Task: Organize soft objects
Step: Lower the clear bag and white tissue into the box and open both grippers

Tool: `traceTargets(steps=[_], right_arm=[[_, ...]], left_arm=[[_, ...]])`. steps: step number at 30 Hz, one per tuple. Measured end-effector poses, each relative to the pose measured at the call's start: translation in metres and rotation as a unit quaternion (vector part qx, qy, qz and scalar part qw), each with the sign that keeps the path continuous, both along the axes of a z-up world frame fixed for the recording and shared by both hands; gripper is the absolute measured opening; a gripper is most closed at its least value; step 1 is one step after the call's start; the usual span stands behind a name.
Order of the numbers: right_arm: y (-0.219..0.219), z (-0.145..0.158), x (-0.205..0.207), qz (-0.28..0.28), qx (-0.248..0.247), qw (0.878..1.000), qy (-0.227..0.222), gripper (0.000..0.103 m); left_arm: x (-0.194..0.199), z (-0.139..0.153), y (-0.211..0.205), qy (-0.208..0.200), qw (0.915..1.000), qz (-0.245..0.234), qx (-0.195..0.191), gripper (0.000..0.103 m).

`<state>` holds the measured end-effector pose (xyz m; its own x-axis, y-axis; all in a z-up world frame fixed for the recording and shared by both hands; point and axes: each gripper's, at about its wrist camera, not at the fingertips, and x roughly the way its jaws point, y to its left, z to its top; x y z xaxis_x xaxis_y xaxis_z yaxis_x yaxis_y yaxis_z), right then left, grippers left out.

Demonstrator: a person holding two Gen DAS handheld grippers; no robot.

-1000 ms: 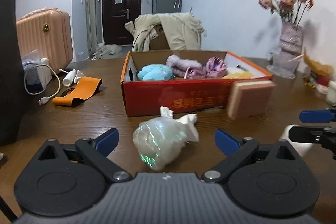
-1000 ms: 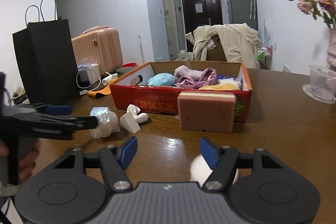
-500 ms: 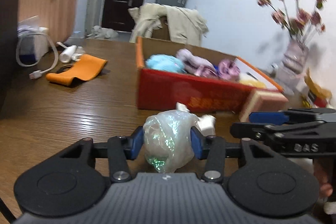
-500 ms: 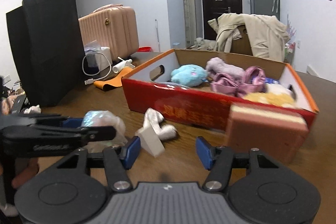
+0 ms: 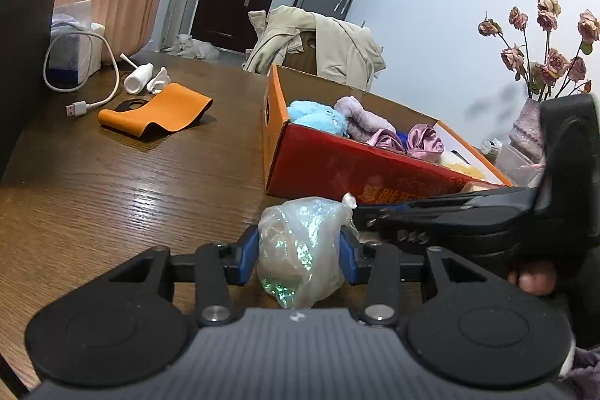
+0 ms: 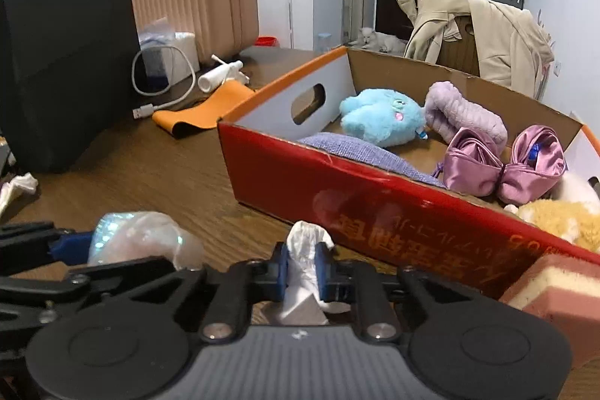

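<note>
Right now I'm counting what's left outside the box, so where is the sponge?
In the right wrist view the sponge sits at the lower right on the table, against the red front wall of the box, right of the right gripper.

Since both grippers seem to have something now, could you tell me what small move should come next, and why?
Probably lift both and carry them over the box. The left gripper has just closed on the shiny plastic bag, the right gripper on the white tissue; both items sit at table level, before the box.
</note>
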<state>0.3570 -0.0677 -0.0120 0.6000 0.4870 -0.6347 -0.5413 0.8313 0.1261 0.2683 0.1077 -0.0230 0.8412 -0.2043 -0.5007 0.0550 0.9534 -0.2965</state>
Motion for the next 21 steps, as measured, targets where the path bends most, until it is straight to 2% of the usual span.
traceTargets(steps=[3, 6, 9, 14, 21], right_arm=[[-0.026, 0.022, -0.015, -0.018, 0.046, 0.998, -0.028, 0.007], [-0.068, 0.051, -0.041, -0.044, 0.110, 0.991, -0.068, 0.007], [-0.106, 0.069, -0.064, -0.058, 0.157, 0.983, -0.073, 0.007], [-0.145, 0.081, -0.102, -0.054, 0.180, 0.979, -0.079, 0.007], [-0.159, 0.083, -0.102, -0.048, 0.198, 0.976, -0.073, 0.007]], left_arm=[[-0.006, 0.005, -0.004, -0.004, 1.0000, 0.002, 0.008, 0.040], [-0.026, 0.018, -0.012, -0.026, 0.9996, -0.002, 0.014, 0.040], [-0.048, 0.033, -0.025, -0.048, 0.9986, -0.010, 0.019, 0.040], [-0.076, 0.055, -0.047, -0.077, 0.9964, -0.022, 0.029, 0.040], [-0.070, 0.074, -0.064, -0.091, 0.9939, -0.035, 0.051, 0.040]])
